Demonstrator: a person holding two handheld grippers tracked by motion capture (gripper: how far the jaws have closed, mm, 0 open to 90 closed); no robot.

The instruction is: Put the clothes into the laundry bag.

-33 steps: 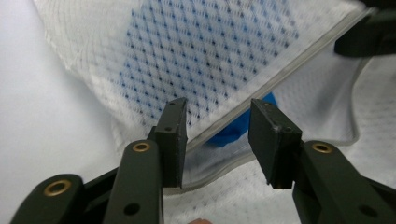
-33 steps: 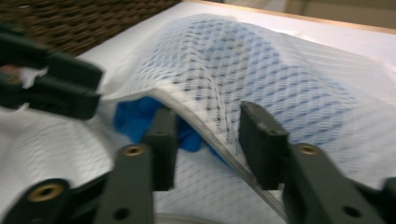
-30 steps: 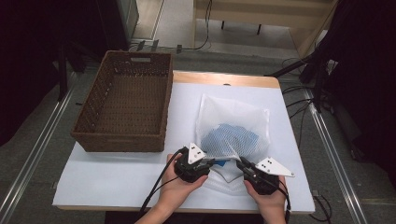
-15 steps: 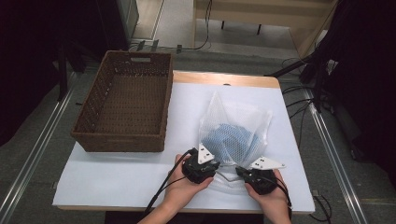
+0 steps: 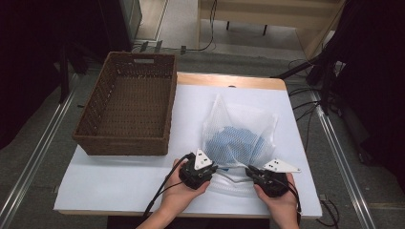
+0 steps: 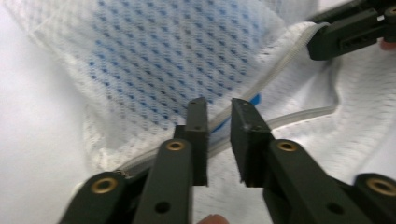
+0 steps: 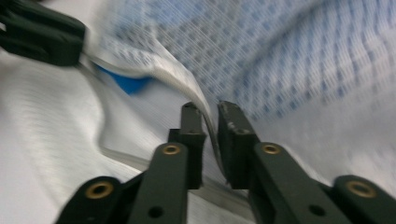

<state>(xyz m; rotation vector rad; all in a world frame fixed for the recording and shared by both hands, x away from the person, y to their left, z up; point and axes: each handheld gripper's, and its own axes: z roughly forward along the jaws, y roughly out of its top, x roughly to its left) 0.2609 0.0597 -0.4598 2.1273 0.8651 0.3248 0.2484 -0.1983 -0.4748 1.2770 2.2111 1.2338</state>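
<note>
Since the earlier frame the mesh bag [image 5: 241, 138] has slumped toward the counter's near edge. Left tongs [image 6: 218, 122] have just been closing, right tongs [image 7: 209, 122] opening; both released, straddling the zipper edge [image 6: 275, 70]. Step, likely: regrip the mouth, then spread it.

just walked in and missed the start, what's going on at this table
A person holds a gripper in each hand at the near edge of a white mesh laundry bag with blue fabric inside. The left gripper has just been closing with the bag's zipper edge between its jaws, a gap still showing. The right gripper has just been opening, its jaws narrowly apart around the same edge. The bag lies on the white table, and a brown wicker basket stands to its left.
</note>
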